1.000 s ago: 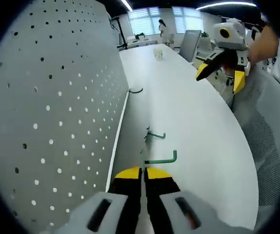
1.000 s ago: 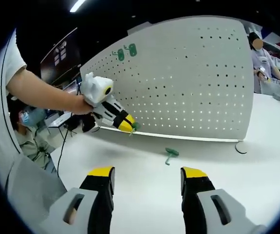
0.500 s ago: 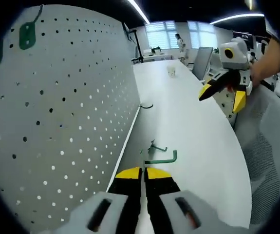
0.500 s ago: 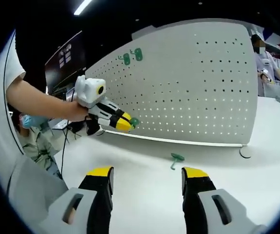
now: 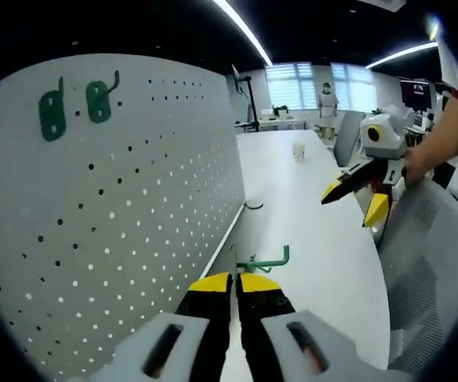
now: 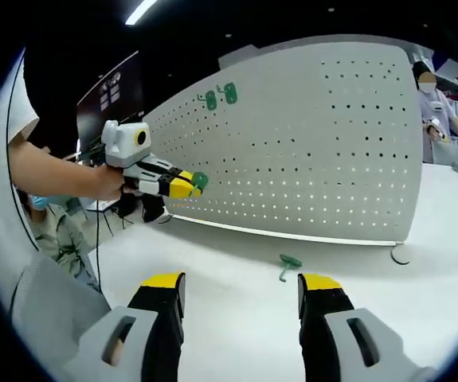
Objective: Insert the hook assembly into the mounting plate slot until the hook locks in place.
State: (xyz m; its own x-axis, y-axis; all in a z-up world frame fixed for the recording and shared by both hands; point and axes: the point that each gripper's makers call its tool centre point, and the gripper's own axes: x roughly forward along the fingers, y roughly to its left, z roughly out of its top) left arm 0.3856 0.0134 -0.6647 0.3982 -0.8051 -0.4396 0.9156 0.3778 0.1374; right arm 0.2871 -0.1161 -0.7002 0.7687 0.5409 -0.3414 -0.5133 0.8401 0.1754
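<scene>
- Two green hooks already mounted [image 5: 73,111] sit near the upper left corner of the white perforated metal pegboard [image 5: 133,207]; they have come into the left gripper view as the hand rose.
- The left gripper [image 5: 234,280], jaws clenched on a green wire hook [image 5: 262,259], has lifted off the white table [image 5: 308,223] toward the board's holes [image 6: 194,183].
- A second loose green hook [image 6: 287,263] lies on the table near the board's bottom edge.
- The right gripper [image 6: 240,280] hovers with jaws released, holding nothing.
- Insertion looks imminent, not yet begun.
</scene>
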